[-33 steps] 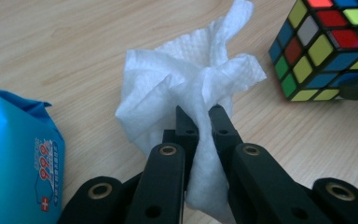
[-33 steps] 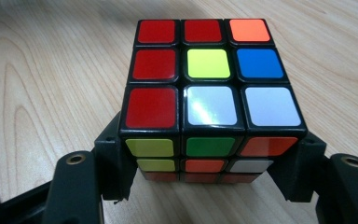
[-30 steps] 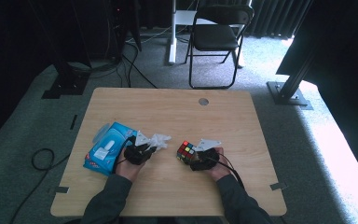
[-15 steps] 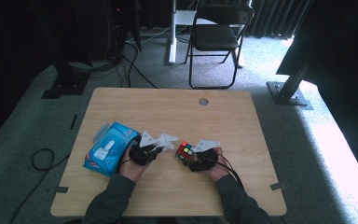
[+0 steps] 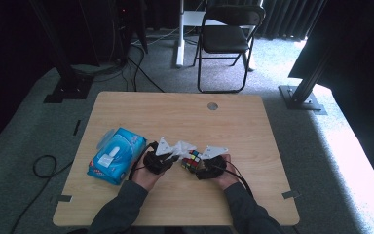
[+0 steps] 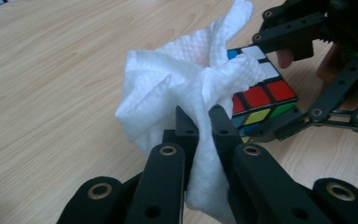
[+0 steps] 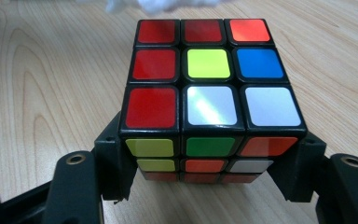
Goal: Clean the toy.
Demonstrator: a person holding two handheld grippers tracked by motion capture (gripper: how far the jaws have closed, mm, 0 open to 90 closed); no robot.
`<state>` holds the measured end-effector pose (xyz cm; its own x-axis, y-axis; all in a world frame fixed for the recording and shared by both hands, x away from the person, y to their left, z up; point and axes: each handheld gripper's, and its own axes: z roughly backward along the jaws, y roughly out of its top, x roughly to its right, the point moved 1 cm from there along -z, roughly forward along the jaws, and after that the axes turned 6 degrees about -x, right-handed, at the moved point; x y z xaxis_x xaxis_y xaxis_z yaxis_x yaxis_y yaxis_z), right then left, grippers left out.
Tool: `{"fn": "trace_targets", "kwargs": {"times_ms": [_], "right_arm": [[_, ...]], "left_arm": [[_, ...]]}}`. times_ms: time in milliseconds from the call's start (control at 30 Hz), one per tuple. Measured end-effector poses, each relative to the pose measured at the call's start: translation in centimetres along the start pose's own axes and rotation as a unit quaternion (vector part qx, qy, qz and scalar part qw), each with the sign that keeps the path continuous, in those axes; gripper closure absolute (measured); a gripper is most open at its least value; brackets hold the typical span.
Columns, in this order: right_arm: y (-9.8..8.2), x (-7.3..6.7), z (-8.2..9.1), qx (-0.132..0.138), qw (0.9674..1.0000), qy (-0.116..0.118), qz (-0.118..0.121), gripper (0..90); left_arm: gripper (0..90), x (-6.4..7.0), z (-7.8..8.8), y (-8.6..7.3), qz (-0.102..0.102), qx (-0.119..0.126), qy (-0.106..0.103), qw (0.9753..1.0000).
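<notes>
The puzzle cube (image 7: 212, 100) sits near the front middle of the wooden table (image 5: 253, 122), clamped between the two black jaws of the right gripper (image 7: 209, 172), which press on its left and right sides low down. Its upper face shows red, yellow, blue and white squares; the face toward the camera shows yellow, green and orange ones. In the high view the cube (image 5: 192, 160) lies between the two hands, just beside the right gripper (image 5: 205, 168).

A crumpled white tissue (image 6: 186, 93) drapes against one upper corner of the cube (image 6: 261, 100). The left gripper (image 6: 200, 121) has its jaws drawn together on a fold of this tissue, with the paper pinched in the narrow gap and hanging below them. From above, the left gripper (image 5: 161, 161) shows with the tissue (image 5: 182, 147) bunched at its tip.

To the left lies a blue soft pack of wipes (image 5: 117, 155), its flap on top; what is inside cannot be made out. The cube's underside is hidden, and the tissue covers part of its top.
</notes>
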<state>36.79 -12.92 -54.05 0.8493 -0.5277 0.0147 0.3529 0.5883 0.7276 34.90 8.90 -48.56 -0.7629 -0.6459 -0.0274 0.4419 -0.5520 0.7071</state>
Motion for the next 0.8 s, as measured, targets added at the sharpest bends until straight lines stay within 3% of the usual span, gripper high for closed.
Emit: {"fn": "trace_targets", "kwargs": {"times_ms": [800], "right_arm": [[0.07,-0.29,-0.33,-0.007,1.0000,-0.002,0.005,34.1]], "left_arm": [[85.8,0.99,-0.70,-0.03,-0.014,-0.014,-0.008,0.9998]]}}
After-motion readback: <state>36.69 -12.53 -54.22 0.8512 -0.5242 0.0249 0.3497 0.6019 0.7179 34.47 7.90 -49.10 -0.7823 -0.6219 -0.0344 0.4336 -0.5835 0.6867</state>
